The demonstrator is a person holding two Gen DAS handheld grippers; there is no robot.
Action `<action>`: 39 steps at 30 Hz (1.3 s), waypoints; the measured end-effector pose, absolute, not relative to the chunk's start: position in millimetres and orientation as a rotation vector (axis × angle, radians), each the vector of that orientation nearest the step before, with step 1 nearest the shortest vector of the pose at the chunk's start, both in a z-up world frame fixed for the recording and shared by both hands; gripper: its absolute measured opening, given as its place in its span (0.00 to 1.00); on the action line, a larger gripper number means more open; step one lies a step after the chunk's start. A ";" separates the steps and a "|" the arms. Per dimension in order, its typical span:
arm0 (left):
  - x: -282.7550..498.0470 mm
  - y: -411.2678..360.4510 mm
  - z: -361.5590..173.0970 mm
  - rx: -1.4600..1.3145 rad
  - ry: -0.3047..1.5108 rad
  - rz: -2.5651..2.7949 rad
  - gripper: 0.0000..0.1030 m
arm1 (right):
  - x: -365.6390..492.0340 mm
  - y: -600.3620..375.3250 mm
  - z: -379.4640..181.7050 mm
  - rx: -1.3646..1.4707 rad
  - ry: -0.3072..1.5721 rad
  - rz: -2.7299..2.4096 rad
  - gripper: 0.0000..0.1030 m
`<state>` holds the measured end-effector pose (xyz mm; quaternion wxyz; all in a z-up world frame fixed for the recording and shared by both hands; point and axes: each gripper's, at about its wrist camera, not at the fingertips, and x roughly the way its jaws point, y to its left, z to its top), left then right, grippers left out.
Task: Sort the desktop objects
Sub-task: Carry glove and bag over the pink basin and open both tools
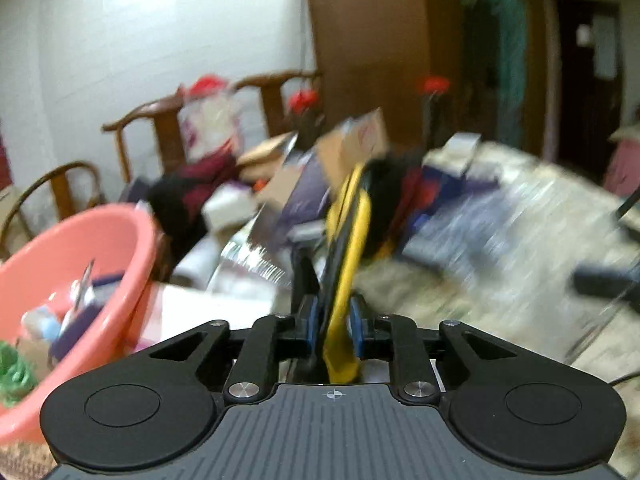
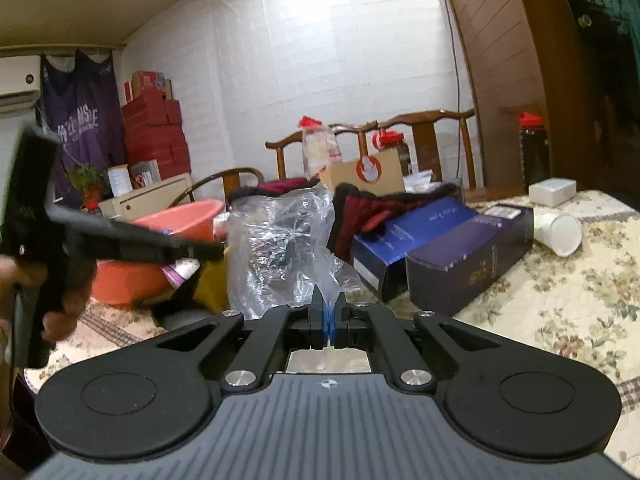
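Apparently yellow object [image 1: 347,256] between left gripper [image 1: 335,320] pads

Wooden chairs [image 2: 424,136] against a white tiled wall [image 2: 320,60].

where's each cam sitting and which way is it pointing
Left wrist: on the left gripper, facing a cluttered table; its fingers flank a yellow-black object.
Right wrist: on the right gripper, shut on a clear plastic bag, facing table and chairs; a hand shows.
Shared: the pink basin.
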<state>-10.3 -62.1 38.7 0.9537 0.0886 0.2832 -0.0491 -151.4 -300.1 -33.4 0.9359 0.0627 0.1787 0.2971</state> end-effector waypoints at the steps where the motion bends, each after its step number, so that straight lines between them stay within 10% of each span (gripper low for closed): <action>1: -7.9 -62.5 34.0 0.206 0.574 -0.069 0.38 | -150.5 -301.1 -34.5 0.131 0.370 0.606 0.02; 4: -1.5 -60.0 34.4 0.222 0.580 -0.052 0.40 | -148.7 -304.5 -34.0 0.144 0.367 0.613 0.02; 8: 3.2 -58.9 43.1 0.236 0.565 -0.109 0.70 | -152.6 -304.7 -34.3 0.144 0.361 0.618 0.02; 13: 31.7 -51.6 47.2 0.249 0.580 -0.099 0.74 | -149.5 -305.0 -36.4 0.144 0.369 0.626 0.02; 15: 46.0 -49.9 38.6 0.227 0.652 -0.135 0.66 | -147.9 -304.5 -36.8 0.147 0.367 0.629 0.02; 17: 54.8 -53.7 24.3 0.223 0.718 -0.144 0.16 | -146.2 -305.1 -37.3 0.155 0.366 0.628 0.02; 19: 48.8 -54.9 23.5 0.203 0.666 -0.097 0.07 | -143.8 -306.7 -38.0 0.169 0.371 0.620 0.02; 29: -24.1 -41.1 121.6 0.135 0.256 -0.054 0.03 | -141.7 -302.3 -30.5 0.176 0.358 0.629 0.03; 39: -20.2 -19.9 102.8 0.090 0.339 -0.028 0.04 | -150.1 -287.5 -17.5 0.149 0.345 0.664 0.03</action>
